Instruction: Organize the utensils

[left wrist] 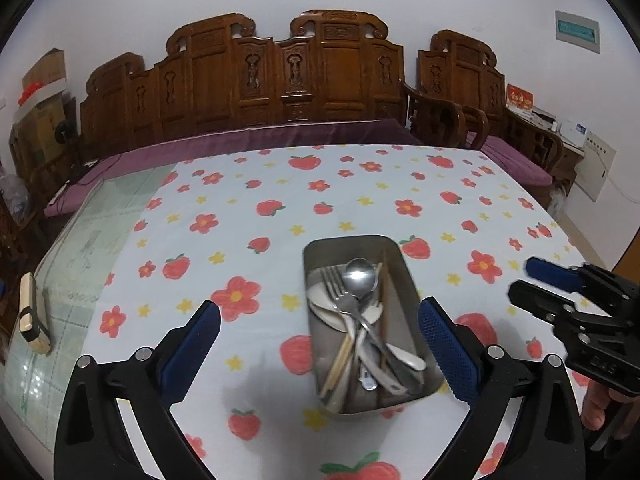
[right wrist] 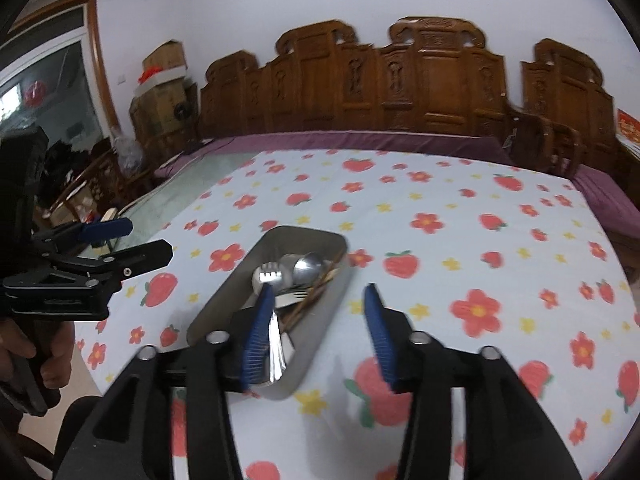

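A rectangular metal tray (left wrist: 408, 268) (right wrist: 304, 232) stands on the flowered tablecloth. It holds a steel spoon (left wrist: 360, 276), a fork (left wrist: 334, 280), a white spoon (left wrist: 320, 304) and chopsticks (left wrist: 340, 360). My left gripper (left wrist: 320, 312) is open and hangs over the tray's near half with nothing between its fingers. My right gripper (right wrist: 319, 291) is open at the tray's near end. A shiny fork (right wrist: 267, 276) lies along the inside of its left finger, the other pad well clear of it. Each gripper shows in the other's view: right gripper (left wrist: 532, 280), left gripper (right wrist: 148, 240).
A carved wooden bench (left wrist: 280, 80) with a purple cushion runs along the table's far side. A small wood-and-black block (left wrist: 34, 316) lies on the bare glass strip at the table's left edge. A hand (right wrist: 52, 360) grips the left tool.
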